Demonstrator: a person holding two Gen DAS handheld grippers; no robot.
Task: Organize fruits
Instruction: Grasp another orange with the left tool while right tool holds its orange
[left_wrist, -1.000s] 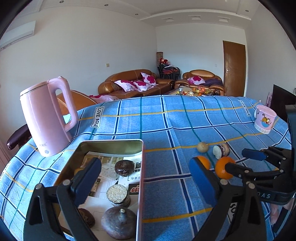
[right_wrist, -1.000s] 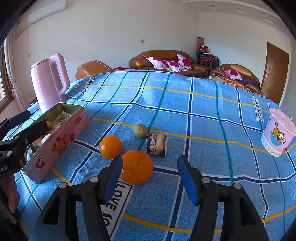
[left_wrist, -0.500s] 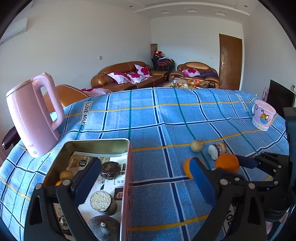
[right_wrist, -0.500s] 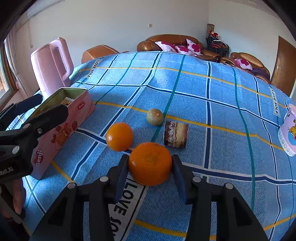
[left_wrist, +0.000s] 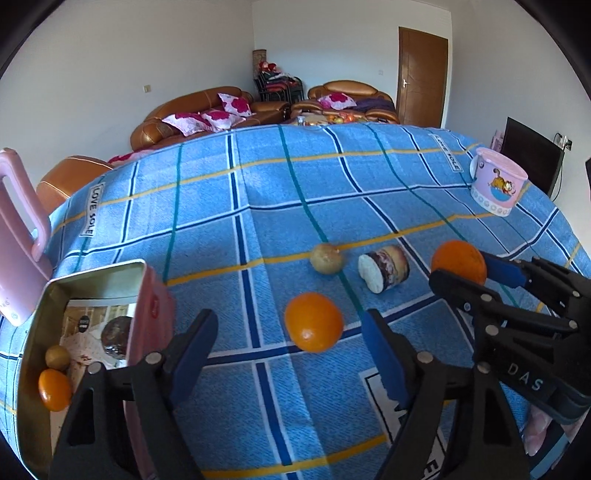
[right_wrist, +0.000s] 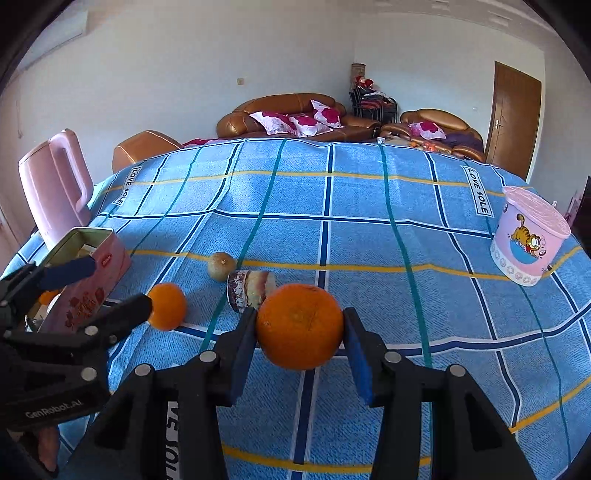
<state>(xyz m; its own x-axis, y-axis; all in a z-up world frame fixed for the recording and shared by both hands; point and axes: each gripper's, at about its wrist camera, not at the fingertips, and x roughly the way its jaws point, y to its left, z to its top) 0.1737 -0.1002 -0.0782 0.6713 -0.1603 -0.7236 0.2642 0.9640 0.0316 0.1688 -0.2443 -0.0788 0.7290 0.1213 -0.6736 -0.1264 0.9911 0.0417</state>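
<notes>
Fruits are split between two places: some already lie in the pink tin (left_wrist: 151, 314) at the near left of the table (left_wrist: 258, 192), and others are out on the blue checked cloth. In the tin I can make out a small orange (left_wrist: 54, 389) and a brownish round fruit (left_wrist: 57, 356) on a paper lining. On the cloth sit a smaller orange (left_wrist: 314, 322), a pale round fruit (left_wrist: 327, 258) further off, and a short jar (left_wrist: 384, 267) lying on its side just right of it.

The right tool (right_wrist: 300, 332) is clamped on the big orange (right_wrist: 300, 326), both blue pads pressing its sides; the orange appears lifted clear of the cloth. The left tool (left_wrist: 288, 350) has just been closing, yet its pads stand apart with nothing pressed between them; the smaller orange lies just beyond its tips, roughly centred in the gap.

Risks from here, as I judge them: the big orange is round and smooth-skinned, gripped only at its widest line, so a tilt or jolt on the way to the tin could let it roll out. The two tools work close together, and a crossing path toward the tin could knock them. If the left tool shuts before reaching around the smaller orange, the pads may nudge it so it rolls toward the jar. A drop into the tin from high up could bruise fruit already there.
</notes>
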